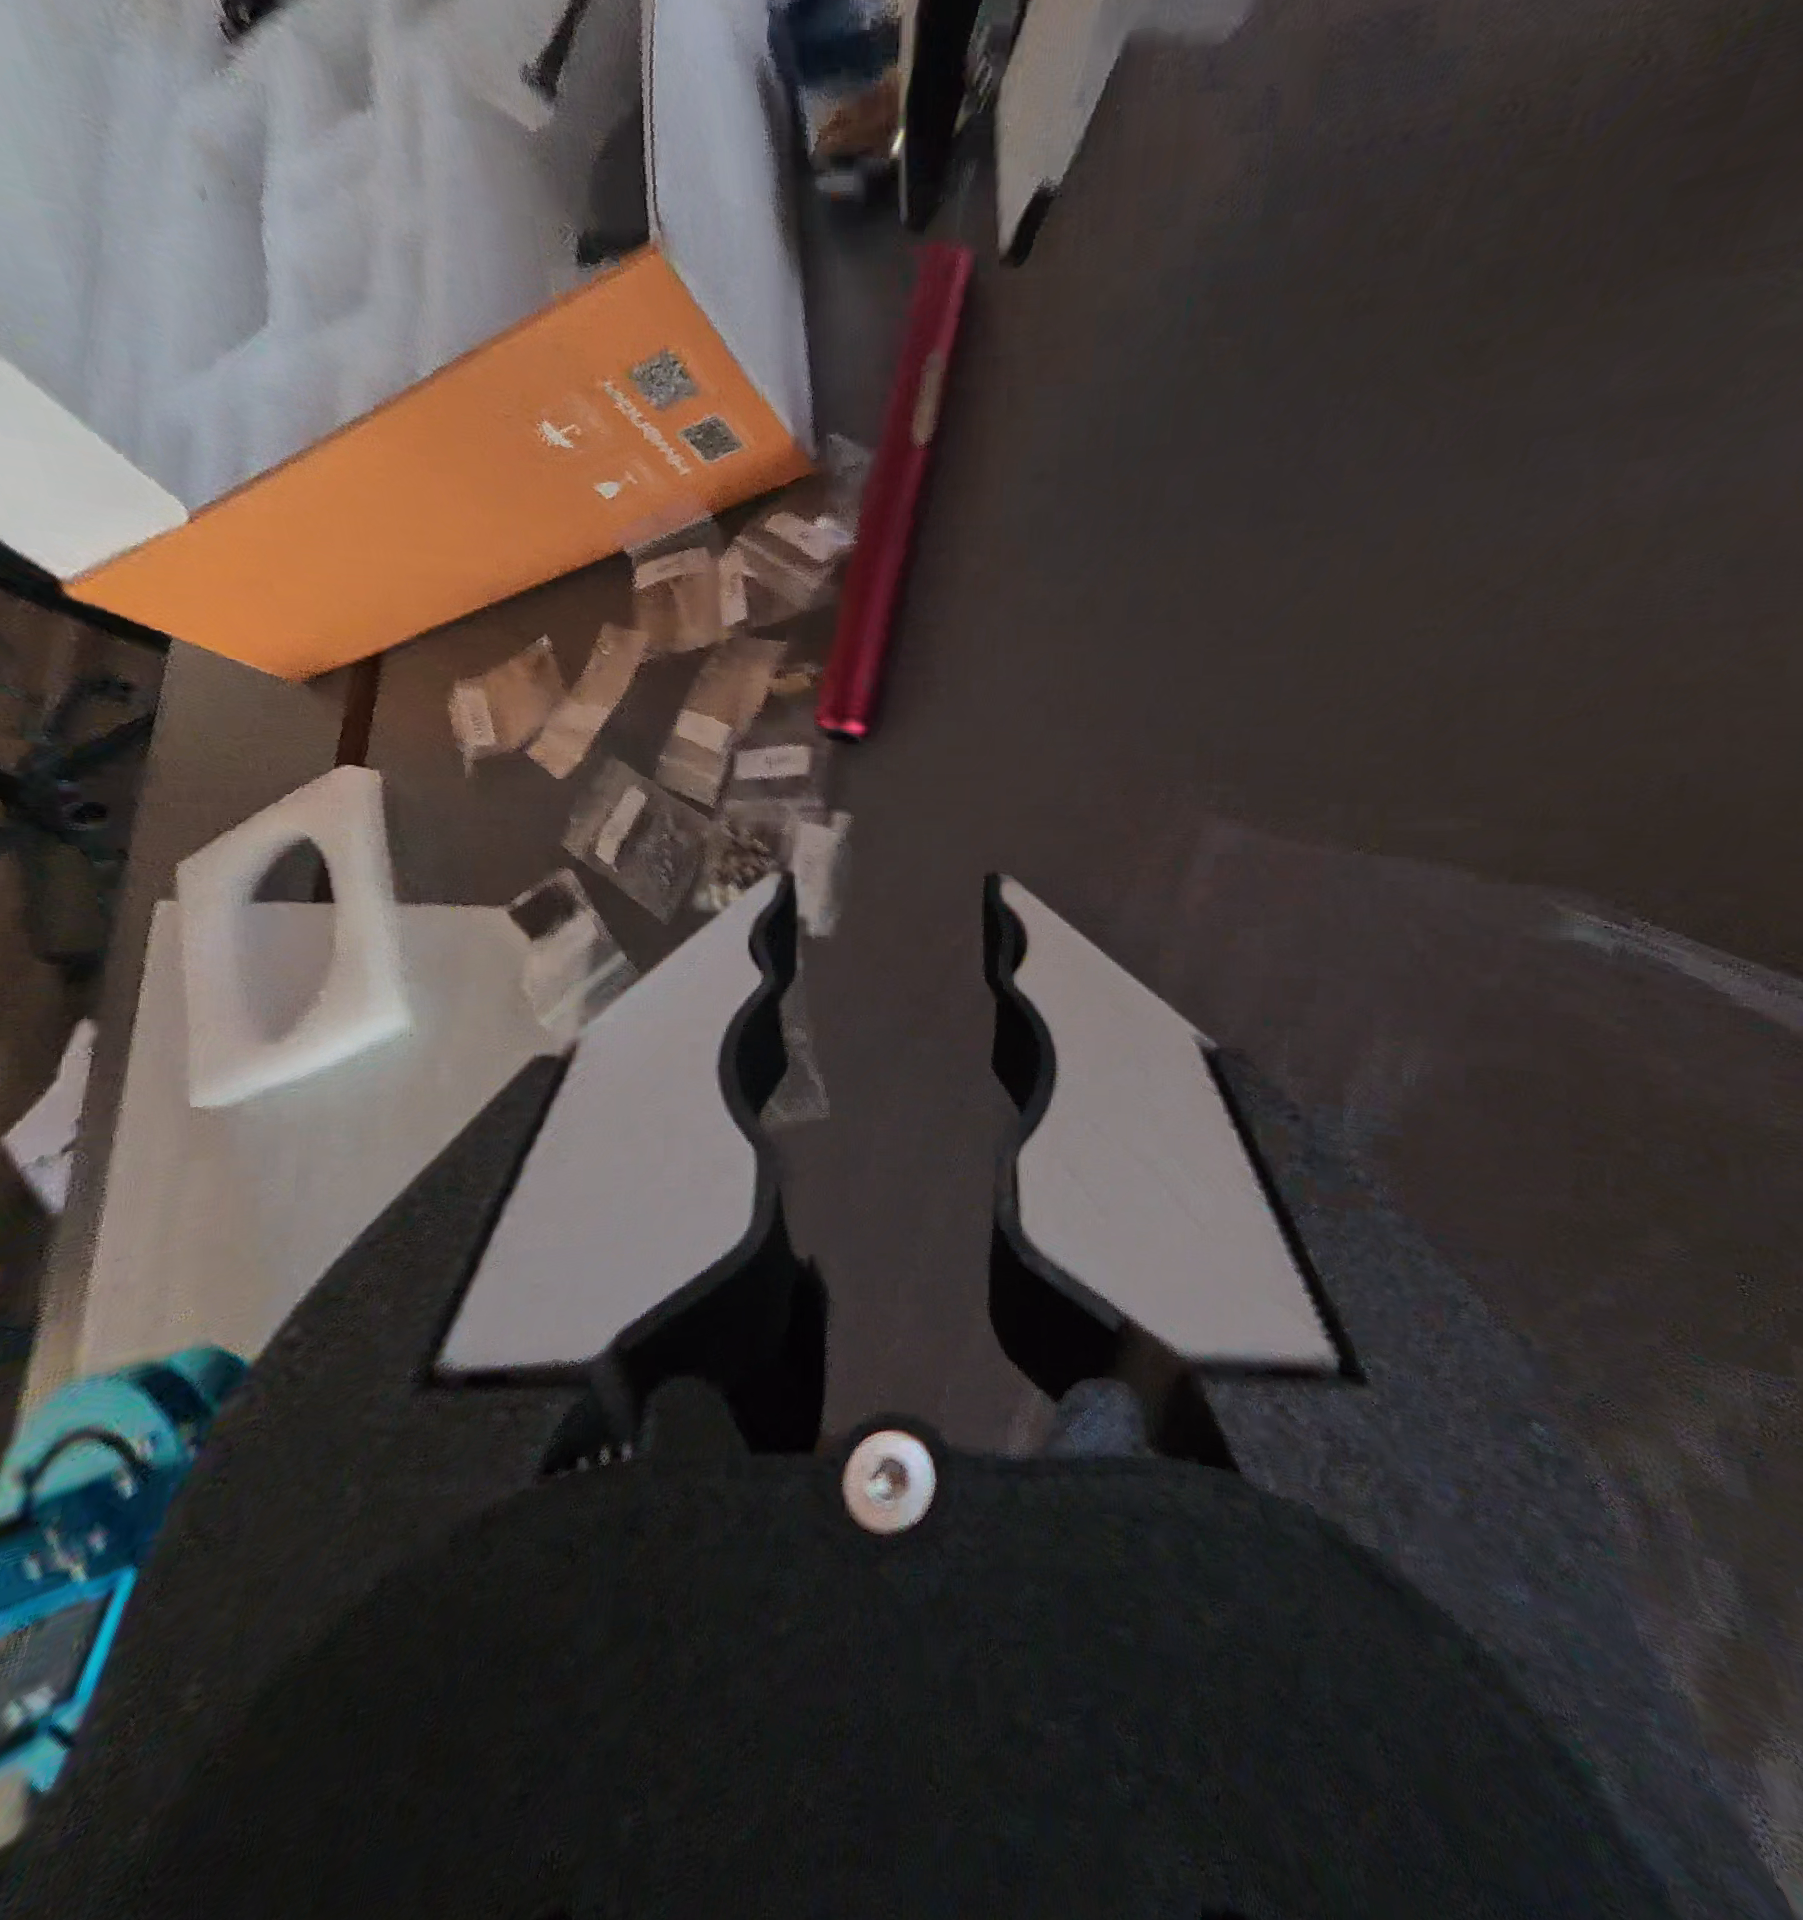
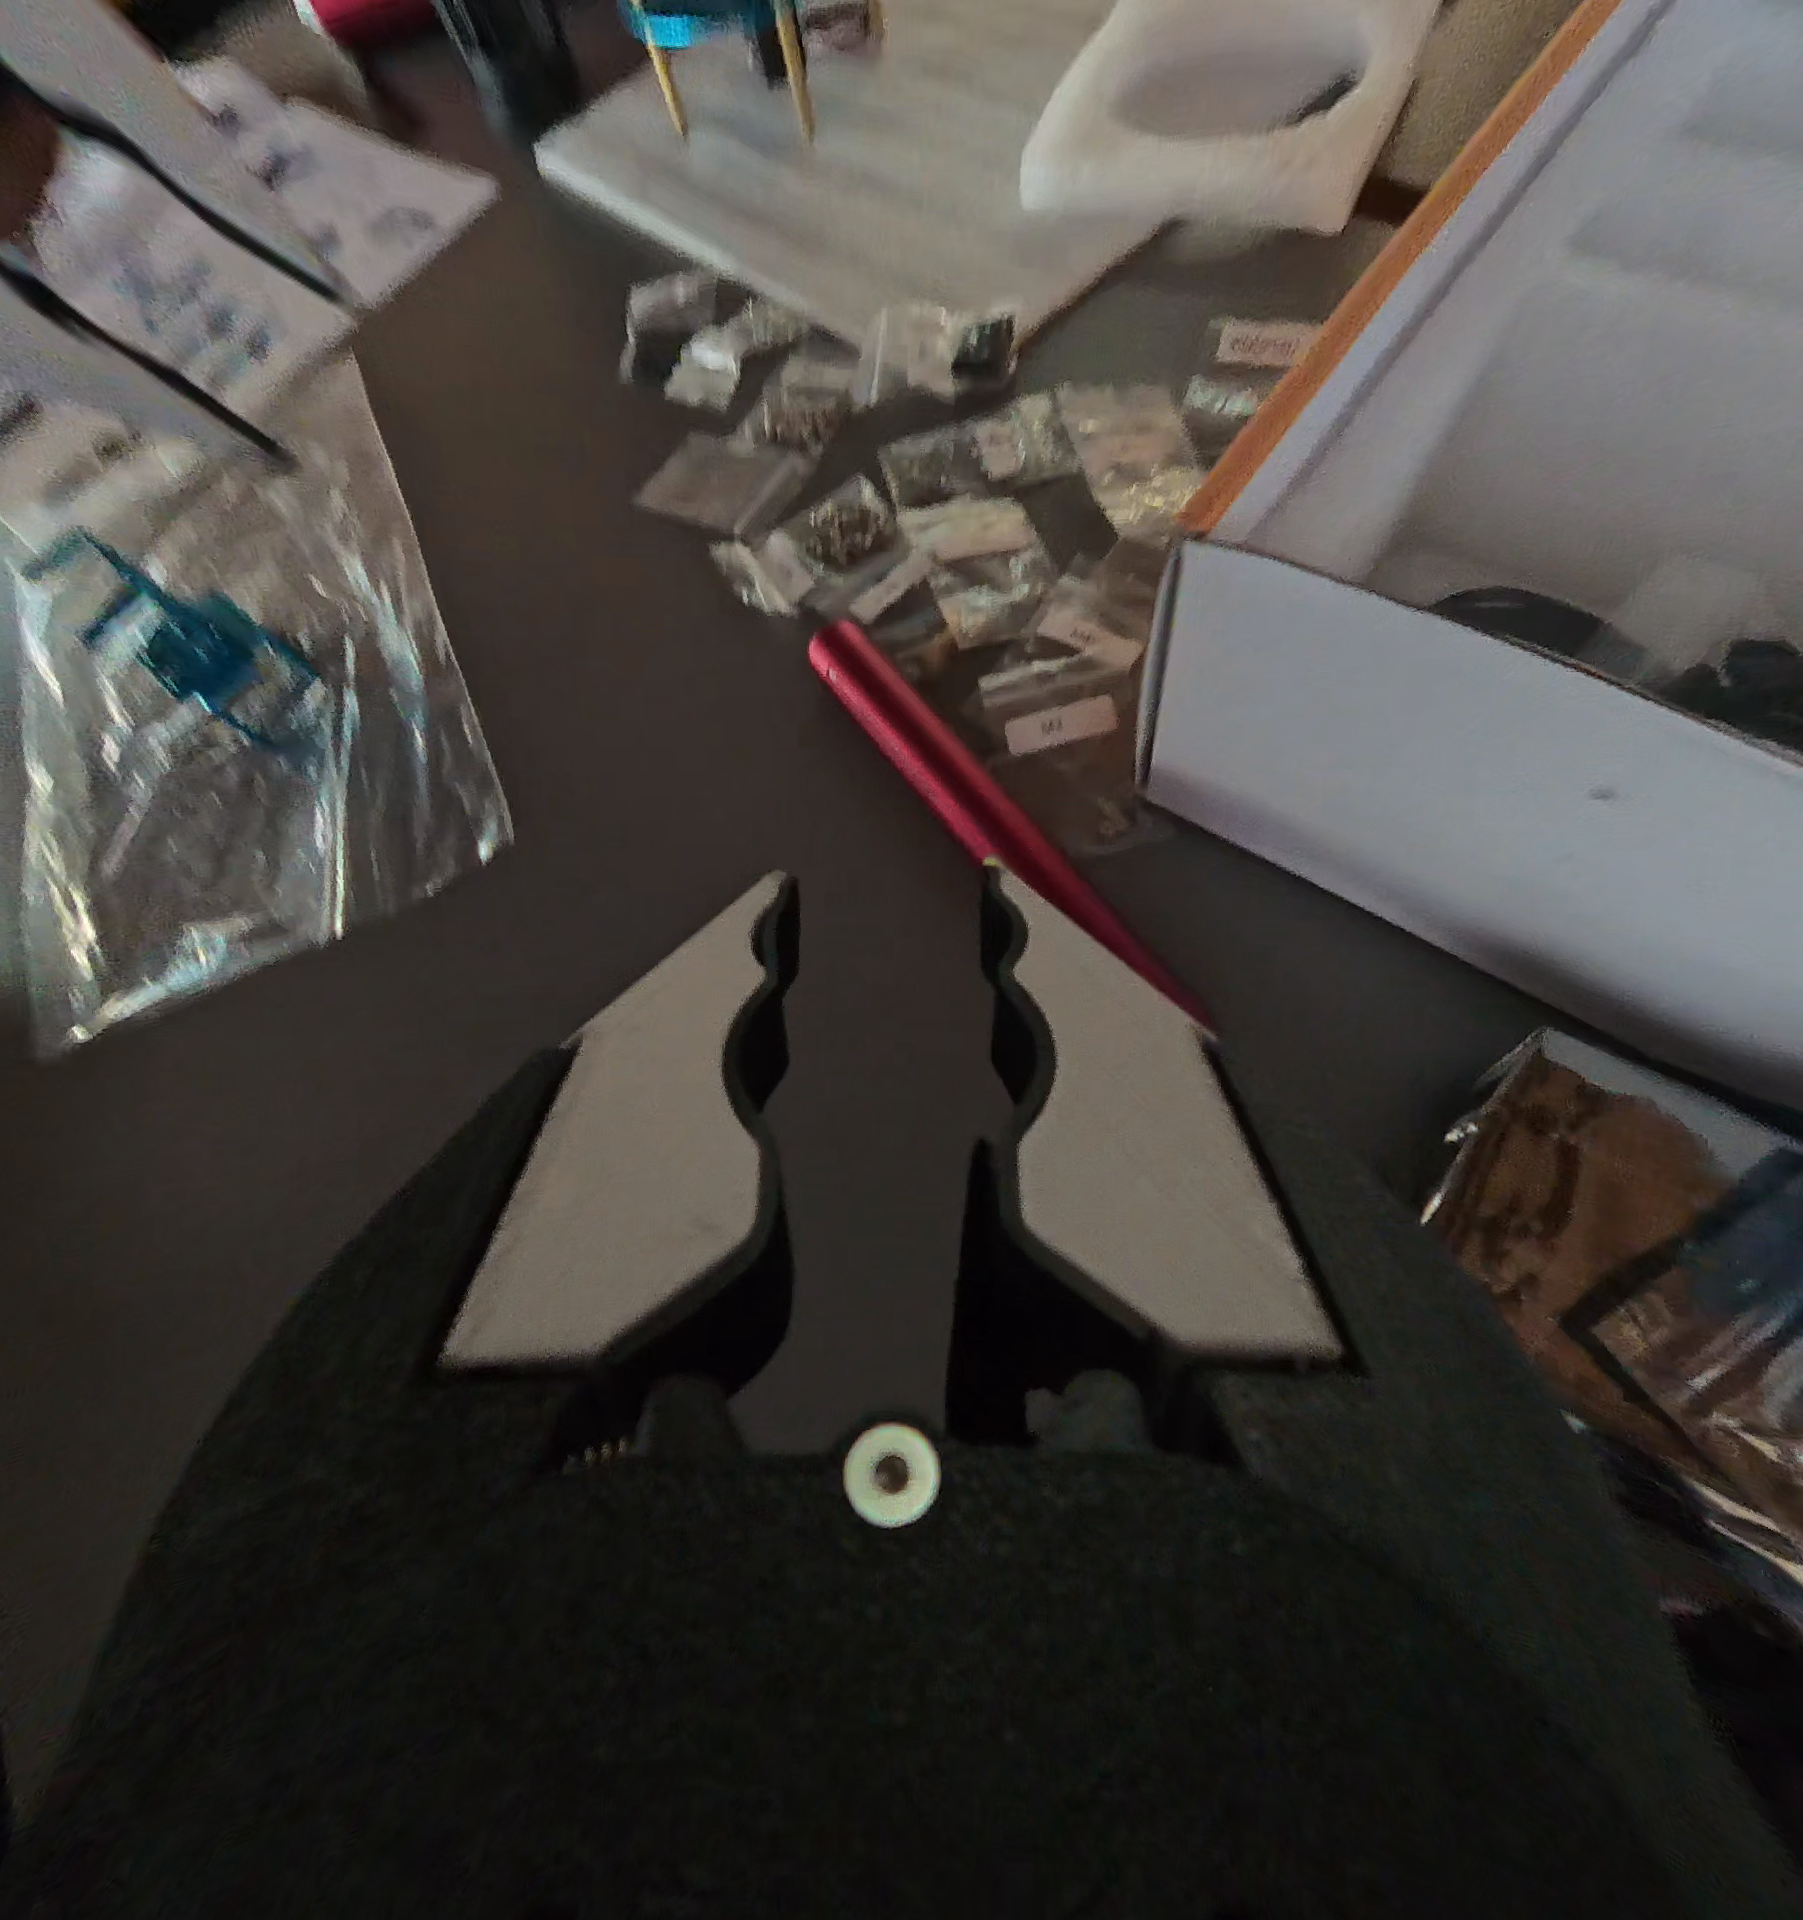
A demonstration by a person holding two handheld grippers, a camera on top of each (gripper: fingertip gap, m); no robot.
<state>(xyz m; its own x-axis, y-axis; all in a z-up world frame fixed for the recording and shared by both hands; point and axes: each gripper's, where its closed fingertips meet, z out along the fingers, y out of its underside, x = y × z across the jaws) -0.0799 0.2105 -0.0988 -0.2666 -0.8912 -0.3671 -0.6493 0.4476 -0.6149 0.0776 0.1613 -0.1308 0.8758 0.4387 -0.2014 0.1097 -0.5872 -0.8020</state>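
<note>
Both the left gripper (image 1: 890, 883) and right gripper (image 2: 889, 883) gape empty near a red pen (image 1: 892, 499); only the right view shows a crinkled plastic bag (image 2: 242, 727).

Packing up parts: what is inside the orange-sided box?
The orange-sided box holds white foam with empty cutouts; something dark sits at one end, too blurred to identify.
</note>
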